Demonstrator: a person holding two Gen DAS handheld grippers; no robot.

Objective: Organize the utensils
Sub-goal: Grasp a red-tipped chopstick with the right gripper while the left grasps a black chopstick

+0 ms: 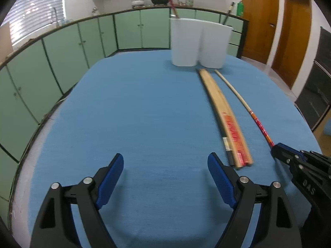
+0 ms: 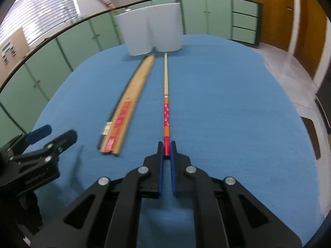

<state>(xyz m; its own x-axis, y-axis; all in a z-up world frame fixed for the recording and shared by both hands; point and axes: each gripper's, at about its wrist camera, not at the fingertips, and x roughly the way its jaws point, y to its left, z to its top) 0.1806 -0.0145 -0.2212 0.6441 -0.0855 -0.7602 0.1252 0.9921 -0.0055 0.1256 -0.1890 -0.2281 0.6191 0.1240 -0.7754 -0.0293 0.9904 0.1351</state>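
Closest to my right wrist camera, the right gripper (image 2: 167,149) is clenched on the red end of a single chopstick (image 2: 166,107), its blue pads (image 2: 161,165) pressing the stick from both sides near the front edge of the tabletop (image 2: 227,113). That chopstick lies flat on the blue cloth and runs straight away from me, its pale wooden tip ending just short of the white holder (image 2: 153,31) at the far edge. Just beside it on the left lies a bundle of chopsticks (image 2: 126,111) with an orange and red paper label, angled slightly so its far end nearly meets the single stick's tip by the holder. My left gripper (image 1: 165,171) hangs released over bare cloth near the front edge, blue pads (image 1: 112,177) spread wide with nothing between them. From its camera I see the bundle (image 1: 225,117) to the right of its jaws, then the single stick (image 1: 244,103), then the right gripper (image 1: 278,149) pinching the stick's red end. One red chopstick (image 1: 169,0) stands tilted inside the left compartment of the two-part holder (image 1: 198,41). Green cabinets (image 1: 82,45) curve round behind the table, and wooden doors (image 1: 289,31) stand at the far right
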